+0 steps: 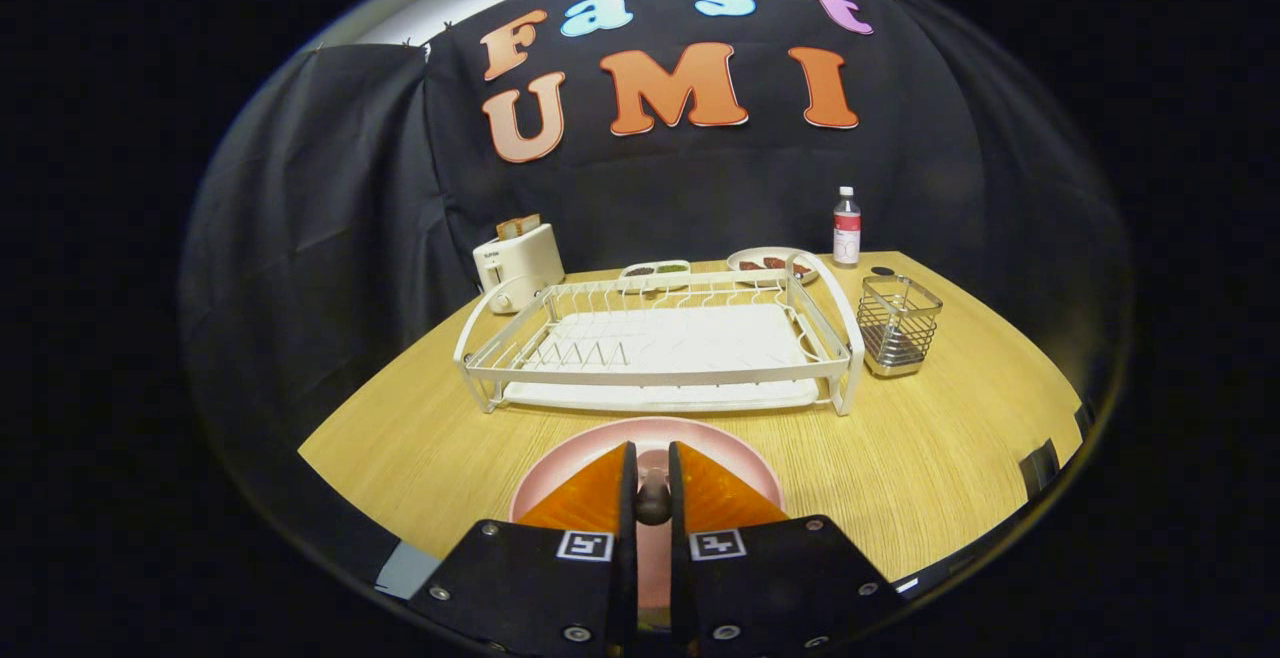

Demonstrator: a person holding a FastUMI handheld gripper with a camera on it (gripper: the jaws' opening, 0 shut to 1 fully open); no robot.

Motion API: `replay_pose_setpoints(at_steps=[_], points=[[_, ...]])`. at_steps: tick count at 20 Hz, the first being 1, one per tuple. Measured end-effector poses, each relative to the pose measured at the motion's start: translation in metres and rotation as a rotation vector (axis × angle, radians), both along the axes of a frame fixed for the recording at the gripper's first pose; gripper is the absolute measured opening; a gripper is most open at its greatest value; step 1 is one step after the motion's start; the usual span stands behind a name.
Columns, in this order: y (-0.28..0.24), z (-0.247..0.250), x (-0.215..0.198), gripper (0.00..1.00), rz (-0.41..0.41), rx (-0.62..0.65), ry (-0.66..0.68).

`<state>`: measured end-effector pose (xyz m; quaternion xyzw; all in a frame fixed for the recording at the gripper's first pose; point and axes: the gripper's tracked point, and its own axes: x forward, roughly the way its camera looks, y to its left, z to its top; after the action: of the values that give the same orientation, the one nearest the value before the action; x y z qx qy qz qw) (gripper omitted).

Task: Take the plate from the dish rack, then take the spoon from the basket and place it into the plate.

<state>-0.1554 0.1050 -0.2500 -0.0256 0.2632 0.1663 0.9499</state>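
The pink plate [560, 463] lies flat on the wooden table [950, 458], just in front of the white dish rack [655, 343]. So the plate is out of the rack already, and the rack looks empty.

The gripper [652, 483] hangs right over the plate. Its two fingers are nearly closed, with only a thin gap between them. A small dark rounded thing [653, 506] sits in that gap. I think it is the handle of the spoon, but only a little bit of it shows, so I cannot be sure. Both fingers seem to press on it.

The wire basket [898, 323] stands to the right of the rack, just beside it. I cannot see anything sticking out of it.

My guess is that the last step is in hand: putting the spoon into the plate. The next move calls for lowering gently until the spoon rests on the plate, then opening the fingers and lifting away slowly.

Farther back stand a white toaster [518, 263], two small dishes with food [770, 261], and a bottle [847, 226].
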Motion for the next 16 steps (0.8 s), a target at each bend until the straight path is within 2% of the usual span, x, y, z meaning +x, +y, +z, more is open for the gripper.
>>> replay_pose_setpoints(at_steps=[2, 5, 6, 7, 11, 12, 16], points=[[-0.004, -0.008, -0.004, 0.19, -0.012, -0.005, 0.038], [-0.012, -0.009, -0.002, 0.49, -0.024, -0.034, 0.044], [-0.014, -0.006, 0.001, 0.53, -0.024, -0.041, 0.037], [-0.016, -0.003, 0.004, 0.64, -0.026, -0.048, 0.031], [-0.028, 0.018, 0.019, 0.93, -0.041, -0.073, -0.003], [-0.03, 0.023, 0.024, 0.97, -0.044, -0.08, -0.014], [-0.04, 0.052, 0.045, 0.97, -0.064, -0.096, -0.071]])
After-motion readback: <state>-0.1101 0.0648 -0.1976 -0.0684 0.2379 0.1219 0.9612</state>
